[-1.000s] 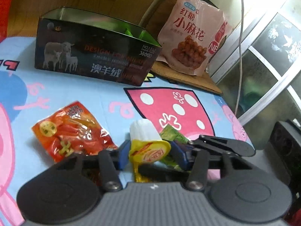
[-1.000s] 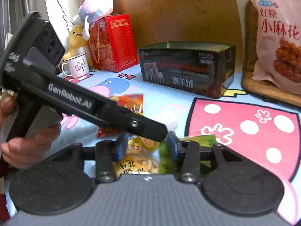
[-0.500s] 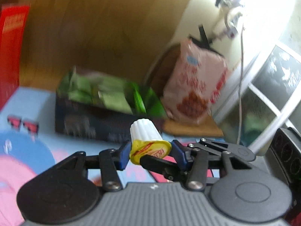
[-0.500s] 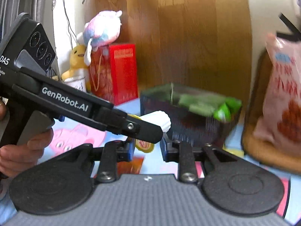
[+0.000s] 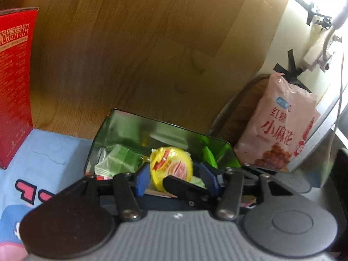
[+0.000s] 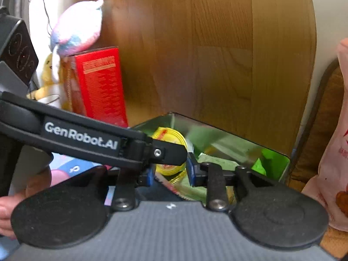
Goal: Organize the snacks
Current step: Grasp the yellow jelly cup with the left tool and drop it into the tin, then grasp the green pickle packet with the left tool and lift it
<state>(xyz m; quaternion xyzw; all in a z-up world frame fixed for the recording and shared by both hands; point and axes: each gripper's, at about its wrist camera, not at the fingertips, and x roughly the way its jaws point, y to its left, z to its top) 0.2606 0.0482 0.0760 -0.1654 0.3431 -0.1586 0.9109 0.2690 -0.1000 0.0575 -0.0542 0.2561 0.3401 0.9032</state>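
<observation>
My left gripper [image 5: 175, 178] hovers over the open dark tin [image 5: 121, 126], which holds several green packets [image 5: 119, 158]. A yellow-lidded jelly cup [image 5: 171, 165] sits between its blue pads, lid turned toward the camera. The jaws are opening: the cup leans on the left pad and a gap shows at the right pad. My right gripper [image 6: 170, 173] is over the same tin [image 6: 239, 139], jaws opening. A crimped snack packet [image 6: 171, 187] shows just below its pads, and I see no pad pressing on it. The left gripper's finger [image 6: 169, 152] crosses in front of the cup [image 6: 167, 133].
A pink snack bag [image 5: 280, 130] leans at the right behind the tin. A red box [image 5: 15, 87] stands at the left, with a plush toy [image 6: 76, 28] on top. A wooden board [image 5: 130, 54] rises behind. The tin sits on a blue cartoon cloth [image 5: 43, 156].
Both grippers rose from the cloth and moved forward over the tin. The cup tipped so its lid faces the camera. Both pairs of jaws stand wider than half a second ago.
</observation>
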